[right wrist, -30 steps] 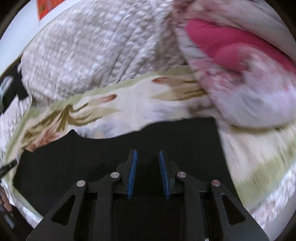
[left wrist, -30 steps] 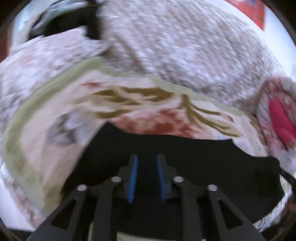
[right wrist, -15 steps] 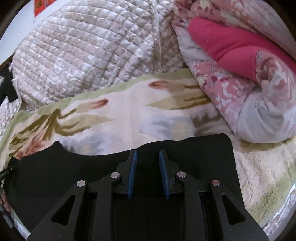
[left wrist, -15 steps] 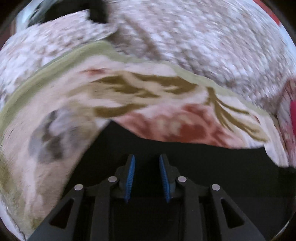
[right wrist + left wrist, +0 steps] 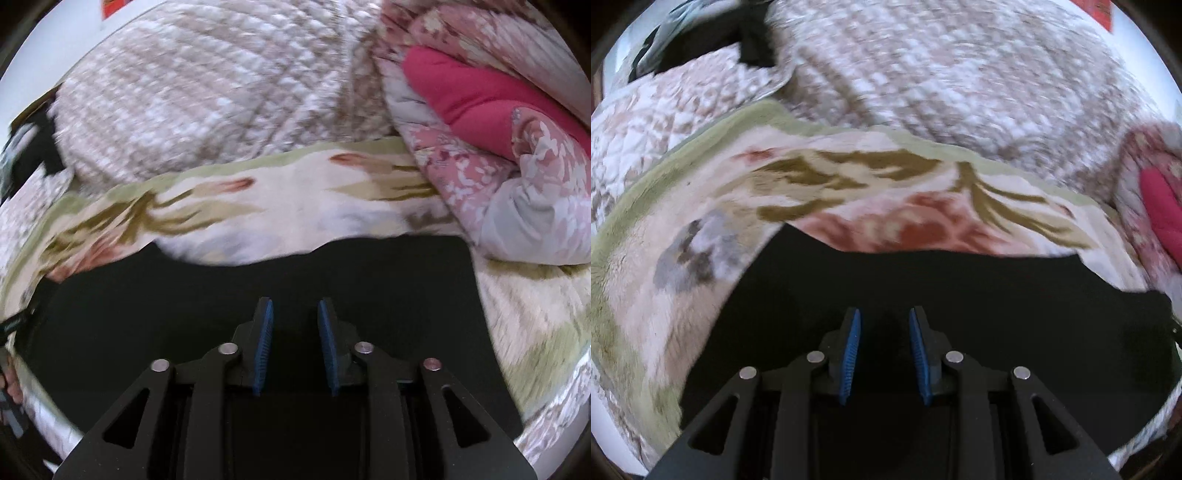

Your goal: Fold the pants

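The black pants point(image 5: 960, 295) lie flat on the floral blanket point(image 5: 701, 229) beneath both the left gripper point(image 5: 884, 325) and right gripper point(image 5: 295, 317), whose just-widened jaws stand apart, grasping nothing.

Your black fabric pants point(image 5: 960, 295) run out of view under each hand-held gripper's frame, and the floral fleece blanket point(image 5: 868, 177) is motion-blurred.
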Action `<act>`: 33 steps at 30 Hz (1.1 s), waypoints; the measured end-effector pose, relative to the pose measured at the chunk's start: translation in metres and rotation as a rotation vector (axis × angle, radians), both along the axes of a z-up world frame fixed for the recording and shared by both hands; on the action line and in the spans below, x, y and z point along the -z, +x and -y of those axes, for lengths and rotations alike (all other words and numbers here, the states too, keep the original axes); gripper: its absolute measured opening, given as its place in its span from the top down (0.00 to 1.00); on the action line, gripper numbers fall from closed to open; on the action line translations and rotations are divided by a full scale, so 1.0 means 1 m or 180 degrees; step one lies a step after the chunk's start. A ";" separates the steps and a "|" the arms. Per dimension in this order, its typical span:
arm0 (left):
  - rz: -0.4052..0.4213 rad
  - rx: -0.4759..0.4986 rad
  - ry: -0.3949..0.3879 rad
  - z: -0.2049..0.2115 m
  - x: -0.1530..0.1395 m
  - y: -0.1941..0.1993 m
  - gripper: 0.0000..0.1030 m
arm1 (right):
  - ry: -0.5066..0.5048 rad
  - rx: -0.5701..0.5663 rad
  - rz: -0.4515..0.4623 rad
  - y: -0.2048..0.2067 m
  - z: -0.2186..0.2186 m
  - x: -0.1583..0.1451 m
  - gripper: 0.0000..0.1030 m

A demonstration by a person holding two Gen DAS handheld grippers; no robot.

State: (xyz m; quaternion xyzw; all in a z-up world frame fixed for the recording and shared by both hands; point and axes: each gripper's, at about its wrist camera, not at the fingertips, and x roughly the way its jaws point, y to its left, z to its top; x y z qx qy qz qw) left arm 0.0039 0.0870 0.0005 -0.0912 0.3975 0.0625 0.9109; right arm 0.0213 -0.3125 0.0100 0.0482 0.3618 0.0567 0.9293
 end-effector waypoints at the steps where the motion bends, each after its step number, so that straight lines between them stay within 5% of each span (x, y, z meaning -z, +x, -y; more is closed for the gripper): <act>1: 0.0015 0.0045 0.0002 0.006 -0.001 -0.004 0.71 | 0.0008 -0.0033 0.0004 -0.006 -0.005 0.002 0.59; 6: 0.0030 0.0250 0.0001 0.034 -0.002 -0.027 0.71 | -0.0005 -0.0289 -0.0095 -0.038 -0.037 0.018 0.56; 14: -0.0020 0.0408 0.0133 0.058 0.011 -0.048 0.70 | -0.0490 -0.0751 -0.0016 -0.063 -0.090 0.034 0.54; 25: 0.0045 0.0344 0.0188 0.057 0.008 -0.059 0.69 | -0.0452 -0.0757 0.0100 -0.069 -0.087 0.032 0.49; 33: 0.0018 0.0245 0.0240 0.048 0.014 -0.063 0.69 | -0.0370 -0.0388 0.0021 -0.061 -0.067 0.032 0.49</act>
